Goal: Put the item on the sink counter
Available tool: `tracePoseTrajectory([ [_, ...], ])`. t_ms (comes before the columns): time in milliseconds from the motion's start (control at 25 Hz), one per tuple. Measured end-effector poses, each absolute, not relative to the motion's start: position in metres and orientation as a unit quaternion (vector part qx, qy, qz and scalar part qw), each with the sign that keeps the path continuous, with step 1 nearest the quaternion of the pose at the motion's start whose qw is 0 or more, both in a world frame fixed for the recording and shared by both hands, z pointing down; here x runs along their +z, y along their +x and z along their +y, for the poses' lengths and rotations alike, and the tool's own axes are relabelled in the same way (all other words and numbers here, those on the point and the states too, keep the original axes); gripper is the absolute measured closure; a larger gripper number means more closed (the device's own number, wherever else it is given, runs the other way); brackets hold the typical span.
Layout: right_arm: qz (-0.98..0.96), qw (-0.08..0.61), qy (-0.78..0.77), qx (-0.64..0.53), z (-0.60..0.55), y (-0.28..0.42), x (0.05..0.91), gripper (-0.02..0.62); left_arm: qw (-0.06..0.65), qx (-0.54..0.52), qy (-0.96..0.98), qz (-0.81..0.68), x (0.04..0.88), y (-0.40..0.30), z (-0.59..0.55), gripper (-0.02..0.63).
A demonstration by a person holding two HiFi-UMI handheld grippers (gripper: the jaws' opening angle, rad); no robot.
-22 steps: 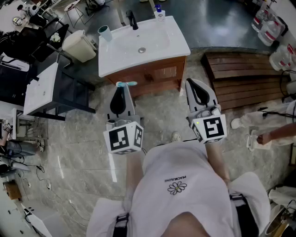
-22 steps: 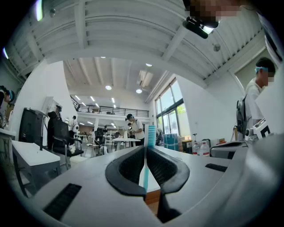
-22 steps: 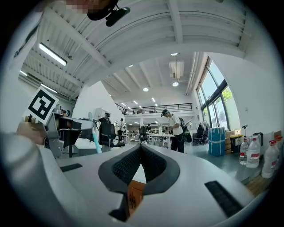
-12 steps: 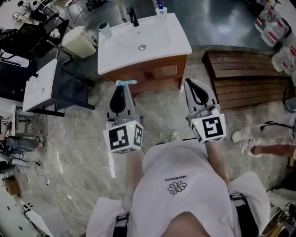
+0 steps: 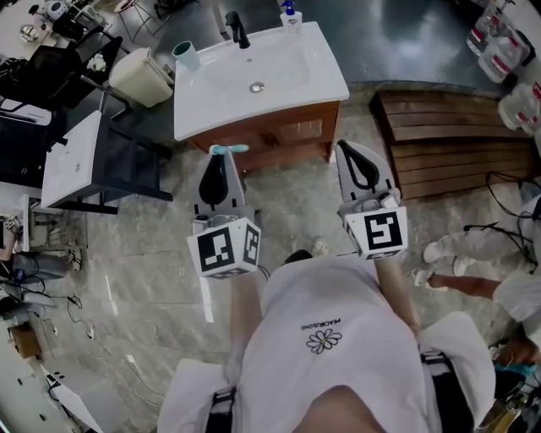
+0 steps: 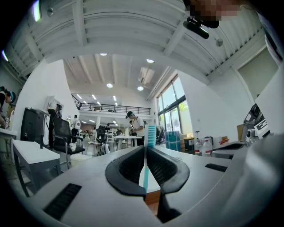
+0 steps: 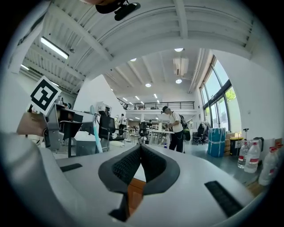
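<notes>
My left gripper point(image 5: 222, 155) is shut on a light blue toothbrush point(image 5: 230, 151); its head sticks out past the jaw tips, just short of the front edge of the white sink counter point(image 5: 211, 112). In the left gripper view the toothbrush point(image 6: 147, 153) stands upright, pinched between the black pads, bristles at the top. My right gripper point(image 5: 348, 149) is held level beside the left one, jaws together with nothing between them. In the right gripper view its pads point(image 7: 153, 166) meet at the tip, and the toothbrush point(image 7: 96, 133) shows far left.
The sink cabinet point(image 5: 275, 134) is wooden, with a black faucet point(image 5: 237, 29), a teal cup point(image 5: 184, 56) and a small bottle point(image 5: 290, 13) at the back of the counter. A beige bin point(image 5: 144, 77) and a white side table point(image 5: 72, 162) stand left, wooden steps point(image 5: 448, 139) and a person's legs point(image 5: 473, 262) right.
The sink counter has drifted slightly toward the upper left in the head view. Both grippers keep their pose, and the toothbrush stays gripped. The person at the right has shifted.
</notes>
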State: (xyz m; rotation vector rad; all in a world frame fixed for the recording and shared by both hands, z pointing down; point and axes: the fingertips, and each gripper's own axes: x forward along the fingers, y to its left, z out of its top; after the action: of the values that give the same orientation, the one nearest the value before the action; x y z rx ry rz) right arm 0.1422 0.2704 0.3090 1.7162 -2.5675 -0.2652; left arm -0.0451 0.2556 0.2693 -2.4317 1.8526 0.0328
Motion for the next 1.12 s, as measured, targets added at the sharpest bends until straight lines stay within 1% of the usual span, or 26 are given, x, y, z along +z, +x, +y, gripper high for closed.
tracePoseTrajectory([
  [520,-0.831,0.033,0.553,-0.055,0.255,0.151,0.326,0.584,0.038,0.004,-0.793,0.608,0.274,-0.035,0.241,0.575],
  [720,-0.834,0.027,0.548,-0.064,0.24,0.149,0.328,0.584,0.038,0.005,-0.796,0.605,0.279,-0.034,0.222,0.575],
  [920,-0.828,0.021,0.56,-0.031,0.214,0.157,0.329,0.584,0.041,0.008,-0.8,0.599,0.273,-0.036,0.198,0.575],
  [1120,-0.822,0.007,0.569,-0.026,0.182,0.159,0.328,0.584,0.038,0.006,-0.799,0.6,0.278,-0.045,0.168,0.575],
])
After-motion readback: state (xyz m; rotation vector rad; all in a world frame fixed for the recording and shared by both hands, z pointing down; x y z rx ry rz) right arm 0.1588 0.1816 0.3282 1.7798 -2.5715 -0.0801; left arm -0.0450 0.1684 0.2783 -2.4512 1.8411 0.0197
